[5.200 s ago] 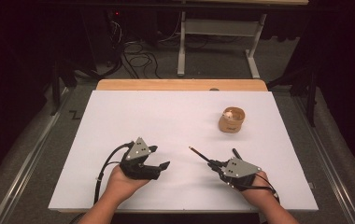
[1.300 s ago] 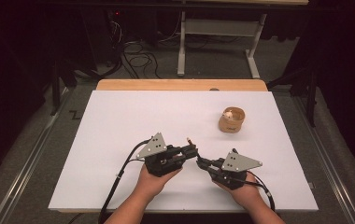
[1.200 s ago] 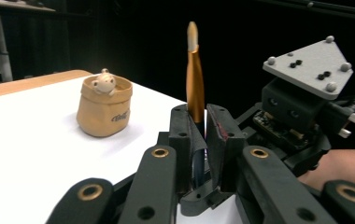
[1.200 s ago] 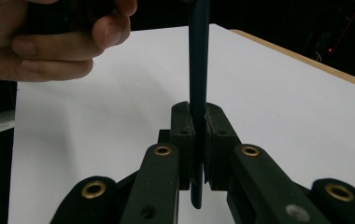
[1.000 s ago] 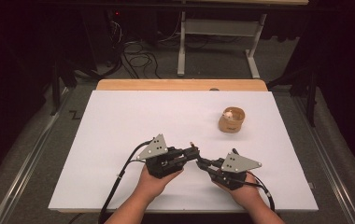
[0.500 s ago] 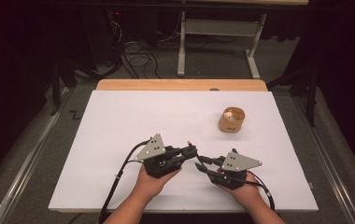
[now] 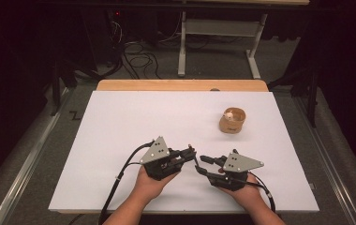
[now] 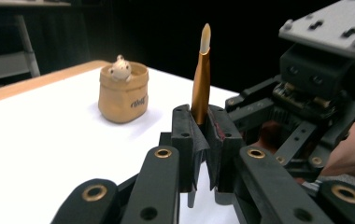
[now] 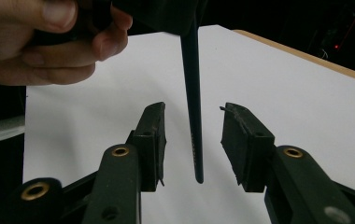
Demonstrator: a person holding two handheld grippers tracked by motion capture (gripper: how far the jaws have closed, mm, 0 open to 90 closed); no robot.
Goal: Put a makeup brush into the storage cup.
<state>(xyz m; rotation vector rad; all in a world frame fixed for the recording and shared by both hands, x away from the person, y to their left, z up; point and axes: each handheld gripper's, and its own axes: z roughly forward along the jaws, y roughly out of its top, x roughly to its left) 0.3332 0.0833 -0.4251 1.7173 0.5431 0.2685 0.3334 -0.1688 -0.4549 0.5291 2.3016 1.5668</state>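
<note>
Near the middle of the desk's (image 7: 120, 122) front edge the two grippers face each other, tips close together, each held in a hand that comes in over that edge. The left gripper (image 8: 202, 135) has its jaws pressed together on a thin paintbrush (image 8: 201, 81), pinching it around the gold ferrule; in the left gripper view the pale brush tip stands up above the jaws, while the dark handle runs down out of them. In the right gripper view that dark handle (image 9: 192, 93) hangs between the jaws of the right gripper (image 9: 193, 144), which have just been opening and now stand spread, a clear gap on each side of the handle (neither pad touches it). The left hand (image 9: 40, 39) shows at the top left of that view, fingers curled round its gripper. In the high view the brush (image 7: 194, 154) is a short thin line between the two grippers. A small tan pot (image 7: 233, 120) with a little pale figure in it stands well apart, toward the desk's far right corner.
</note>
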